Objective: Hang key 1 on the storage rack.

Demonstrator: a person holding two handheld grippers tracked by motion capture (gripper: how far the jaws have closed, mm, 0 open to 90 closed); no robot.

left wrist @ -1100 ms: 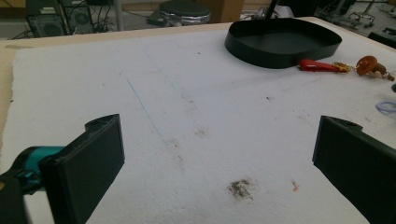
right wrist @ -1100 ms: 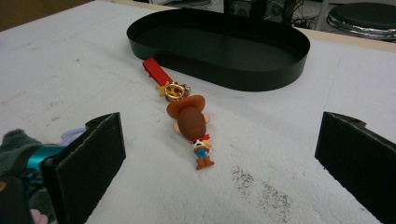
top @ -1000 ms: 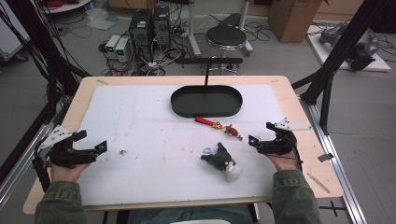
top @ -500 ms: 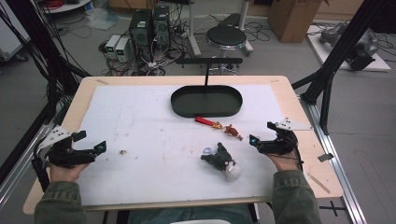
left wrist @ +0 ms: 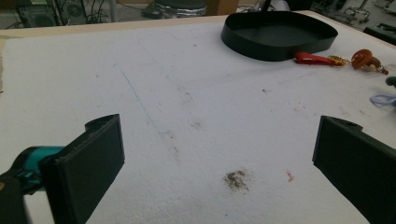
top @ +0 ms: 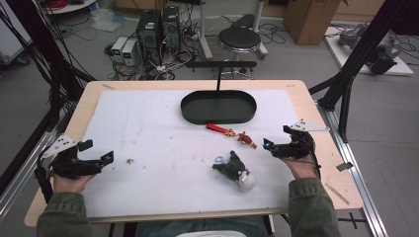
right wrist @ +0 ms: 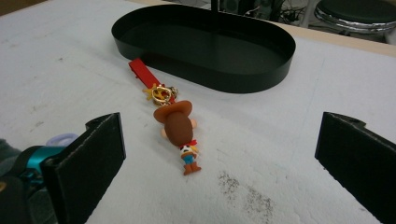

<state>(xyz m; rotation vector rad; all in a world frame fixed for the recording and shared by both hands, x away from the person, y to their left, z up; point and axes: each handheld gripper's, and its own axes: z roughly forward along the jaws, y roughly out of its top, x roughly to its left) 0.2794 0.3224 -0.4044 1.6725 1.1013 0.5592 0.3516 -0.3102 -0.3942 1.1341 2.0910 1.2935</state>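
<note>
A cowboy figure keychain on a red strap lies just in front of a black oval tray. My right gripper rests open on the mat to the right of the figure, apart from it. In the right gripper view the figure lies between and beyond the open jaws of that gripper, with the tray behind. A dark plush toy with a white ball lies nearer the front edge. My left gripper is open at the mat's left side and holds nothing.
A black T-shaped stand rises from the tray's back. A small brown speck marks the white mat near the left gripper. Black frame struts flank the table. A stool and computers stand on the floor behind.
</note>
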